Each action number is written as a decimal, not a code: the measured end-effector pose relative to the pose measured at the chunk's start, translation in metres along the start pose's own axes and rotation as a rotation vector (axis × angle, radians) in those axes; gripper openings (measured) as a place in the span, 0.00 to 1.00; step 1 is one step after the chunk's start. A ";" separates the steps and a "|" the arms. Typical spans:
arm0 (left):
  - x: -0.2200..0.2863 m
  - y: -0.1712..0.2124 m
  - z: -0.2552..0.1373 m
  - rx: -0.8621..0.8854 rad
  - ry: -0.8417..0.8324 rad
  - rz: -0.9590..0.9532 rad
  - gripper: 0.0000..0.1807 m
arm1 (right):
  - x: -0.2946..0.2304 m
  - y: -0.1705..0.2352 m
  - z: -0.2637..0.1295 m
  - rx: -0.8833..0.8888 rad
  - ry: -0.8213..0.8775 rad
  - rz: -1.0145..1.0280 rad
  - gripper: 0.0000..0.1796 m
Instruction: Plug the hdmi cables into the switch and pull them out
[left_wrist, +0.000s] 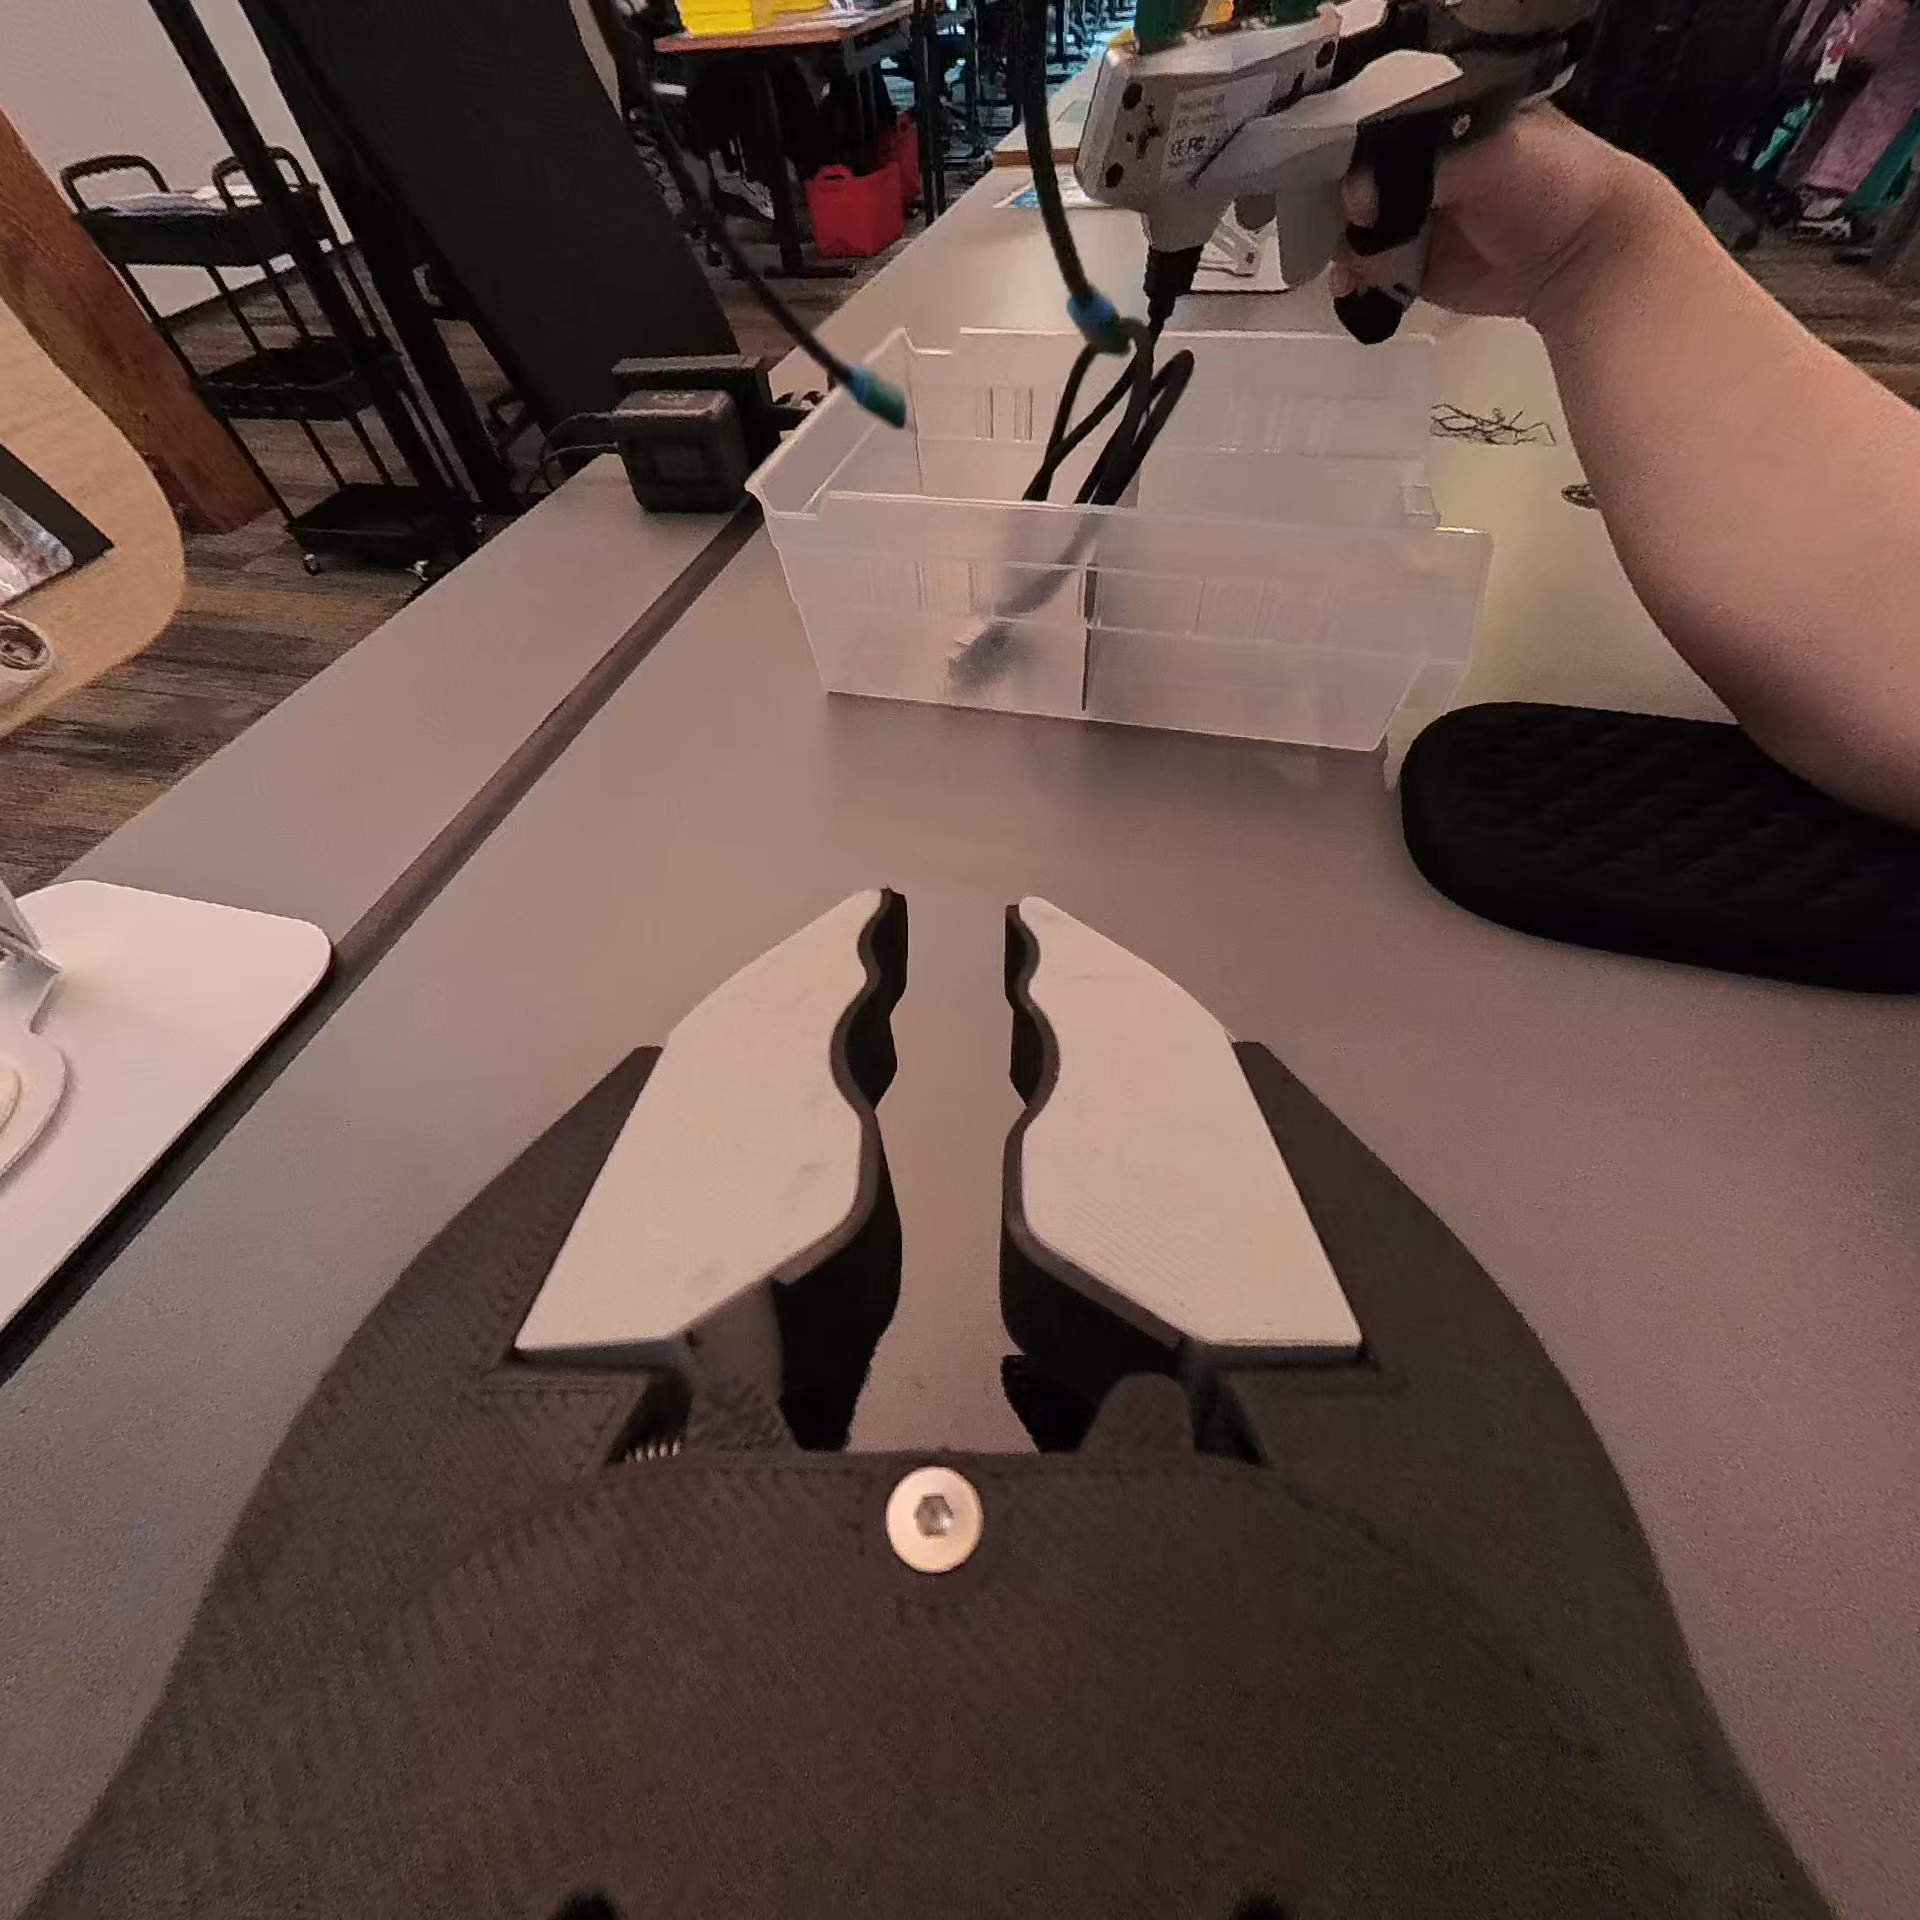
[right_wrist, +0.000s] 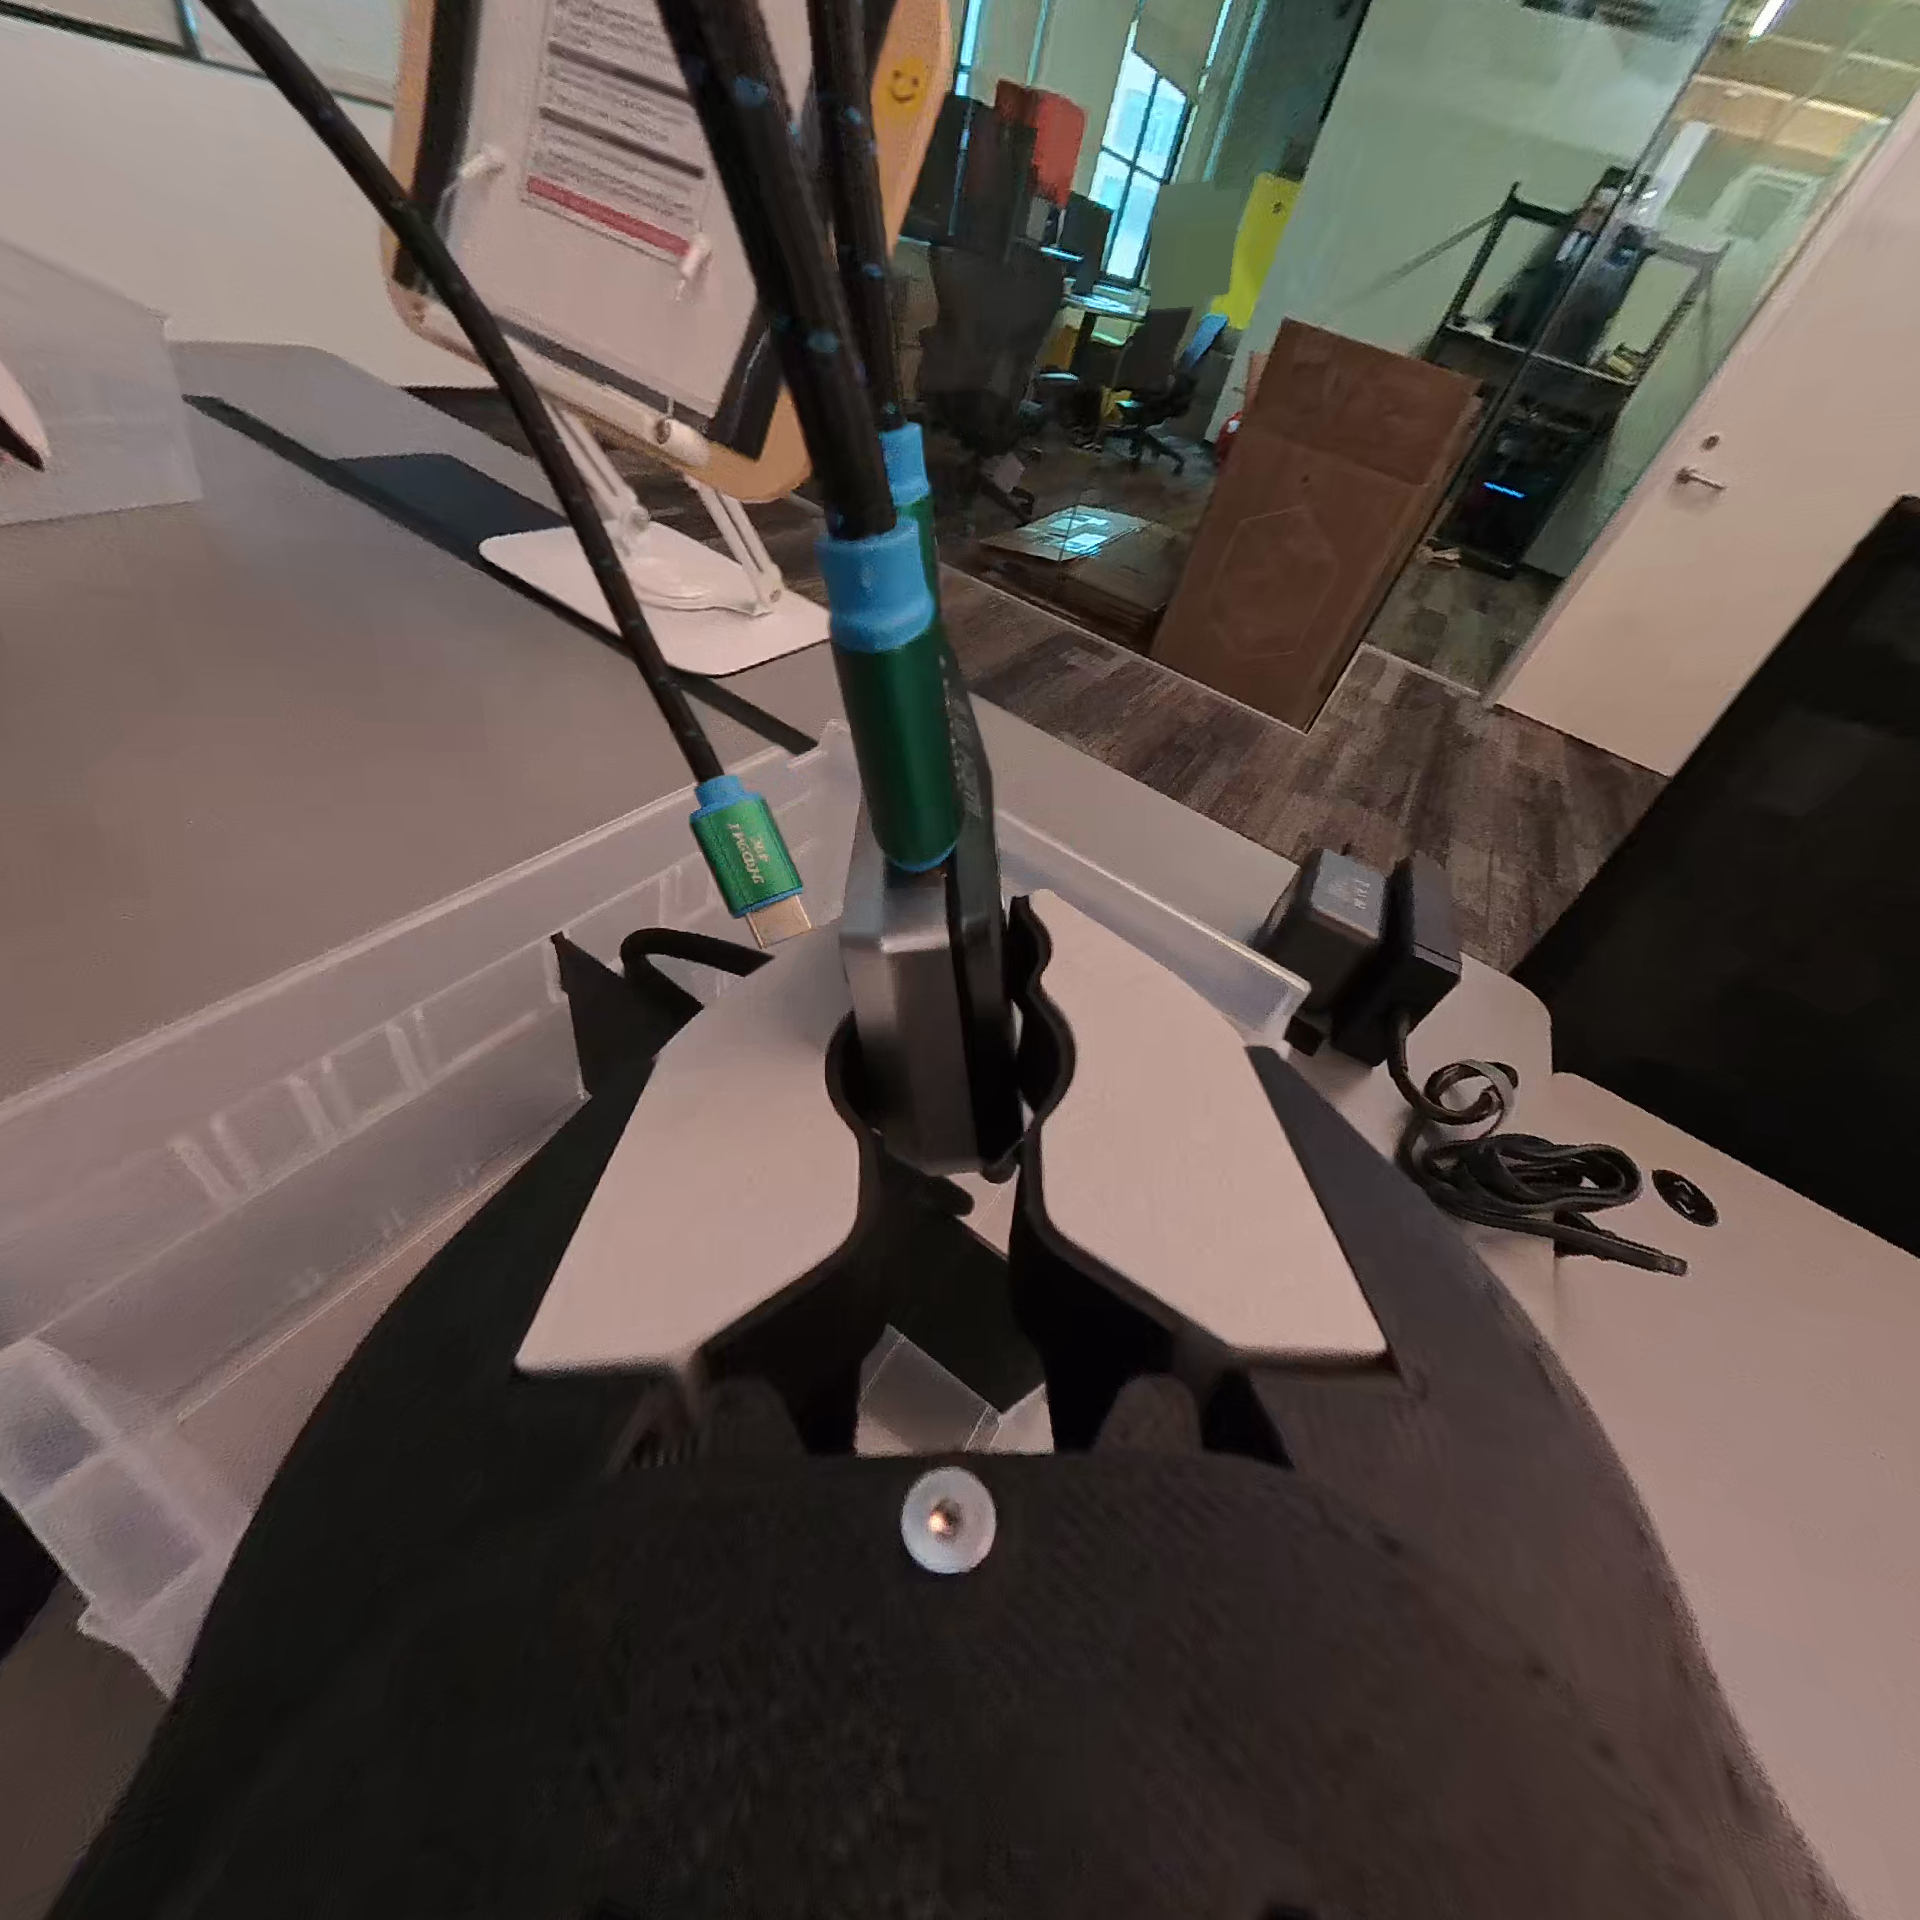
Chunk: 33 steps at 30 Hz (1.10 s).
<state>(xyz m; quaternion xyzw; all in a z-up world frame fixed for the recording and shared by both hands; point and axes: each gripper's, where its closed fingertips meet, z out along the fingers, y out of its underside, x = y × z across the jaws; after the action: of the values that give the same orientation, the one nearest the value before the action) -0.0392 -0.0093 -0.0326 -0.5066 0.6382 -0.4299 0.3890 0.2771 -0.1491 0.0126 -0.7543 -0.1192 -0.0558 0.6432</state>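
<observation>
Grey switch (right_wrist: 899, 1023), green-and-blue plug (right_wrist: 899, 707), black cables (right_wrist: 520, 384)

Ahead of my right claw (right_wrist: 940, 1039), just left of its tips, I see gold lettering on the green metal plug shell with a blue collar (right_wrist: 746, 865). Farther ahead stands a white printed notice sheet on a wooden-framed board (right_wrist: 613, 135). Beyond my left claw (left_wrist: 954, 914), a white sticker with printed marks (left_wrist: 1210, 125) sits on the raised grey device.
</observation>
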 end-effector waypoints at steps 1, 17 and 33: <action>0.000 0.001 0.001 -0.004 0.000 0.001 0.09 | -0.002 0.000 0.000 -0.002 -0.013 -0.007 0.12; 0.007 0.010 0.007 -0.043 0.029 -0.003 0.10 | 0.015 0.039 0.040 -0.372 0.113 -0.132 0.12; 0.008 0.018 0.010 -0.079 0.037 -0.005 0.09 | 0.016 0.045 0.013 -0.442 0.160 -0.084 0.23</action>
<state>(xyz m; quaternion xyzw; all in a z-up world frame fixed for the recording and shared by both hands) -0.0369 -0.0169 -0.0534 -0.5151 0.6605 -0.4148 0.3556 0.3029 -0.1410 -0.0291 -0.8644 -0.0842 -0.1669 0.4668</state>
